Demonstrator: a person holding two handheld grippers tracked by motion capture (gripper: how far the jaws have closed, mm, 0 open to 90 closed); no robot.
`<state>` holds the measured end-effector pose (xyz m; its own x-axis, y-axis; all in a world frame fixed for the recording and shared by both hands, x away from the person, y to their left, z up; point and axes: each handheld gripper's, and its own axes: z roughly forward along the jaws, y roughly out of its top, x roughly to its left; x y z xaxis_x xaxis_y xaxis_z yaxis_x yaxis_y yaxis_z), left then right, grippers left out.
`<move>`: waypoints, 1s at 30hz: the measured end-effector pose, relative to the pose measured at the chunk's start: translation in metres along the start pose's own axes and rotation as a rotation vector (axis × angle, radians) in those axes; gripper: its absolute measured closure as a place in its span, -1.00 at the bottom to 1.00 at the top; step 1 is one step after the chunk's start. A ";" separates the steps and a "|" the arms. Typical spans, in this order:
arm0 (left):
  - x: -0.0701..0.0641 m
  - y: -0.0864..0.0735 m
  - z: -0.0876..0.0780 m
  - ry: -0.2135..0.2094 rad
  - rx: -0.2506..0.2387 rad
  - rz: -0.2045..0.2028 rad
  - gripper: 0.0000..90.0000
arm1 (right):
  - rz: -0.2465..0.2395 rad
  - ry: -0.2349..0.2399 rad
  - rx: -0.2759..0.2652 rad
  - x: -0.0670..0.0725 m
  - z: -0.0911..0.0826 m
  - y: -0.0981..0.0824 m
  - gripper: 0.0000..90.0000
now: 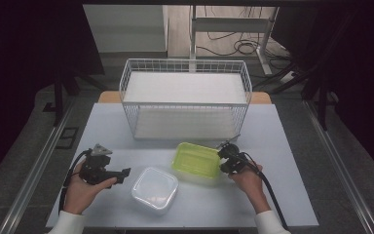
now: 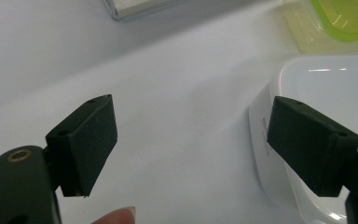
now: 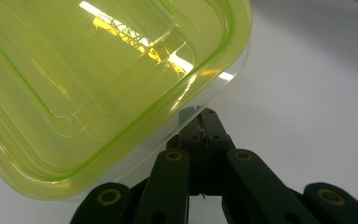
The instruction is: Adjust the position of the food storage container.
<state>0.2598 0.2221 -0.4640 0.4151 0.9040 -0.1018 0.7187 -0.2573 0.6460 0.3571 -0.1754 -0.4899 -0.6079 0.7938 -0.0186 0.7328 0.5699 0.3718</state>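
The translucent lime-green rectangular plastic container (image 1: pixel 197 160) sits toward the right of the white worktop (image 1: pixel 292 195), just in front of the white wire basket (image 1: pixel 185 97) that stands at the far edge. The right gripper (image 1: pixel 222 157) has its jaws pinched together on the thin rim at the container's right edge, as the right gripper view shows, the clear lip caught between the pads. It looks light and empty, thin-walled and somewhat flexible, with a glossy, slippery surface (a rim pinch may let it swing or twist), so the stiffer rolled edge near a corner seems the safest hold. Nearer the front edge lies the milky-white square plastic lidded box (image 1: pixel 155 188), also probably light and smooth. The left gripper (image 1: pixel 124 174) rests beside it with jaws spread wide and empty.
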 end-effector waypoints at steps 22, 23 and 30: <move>-0.001 0.000 -0.001 -0.002 -0.014 -0.003 -0.66 | -0.053 -0.036 -0.067 0.008 0.011 0.023 0.98; -0.001 0.001 -0.001 -0.004 -0.021 -0.005 -0.66 | -0.047 -0.044 -0.077 0.007 0.009 0.022 0.98; 0.000 0.000 -0.002 -0.007 -0.038 -0.021 -0.65 | -0.030 -0.041 -0.166 0.002 -0.022 0.007 0.98</move>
<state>0.2586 0.2230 -0.4621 0.4042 0.9066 -0.1211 0.7057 -0.2249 0.6718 0.3545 -0.1742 -0.4667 -0.6130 0.7871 -0.0684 0.6523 0.5531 0.5182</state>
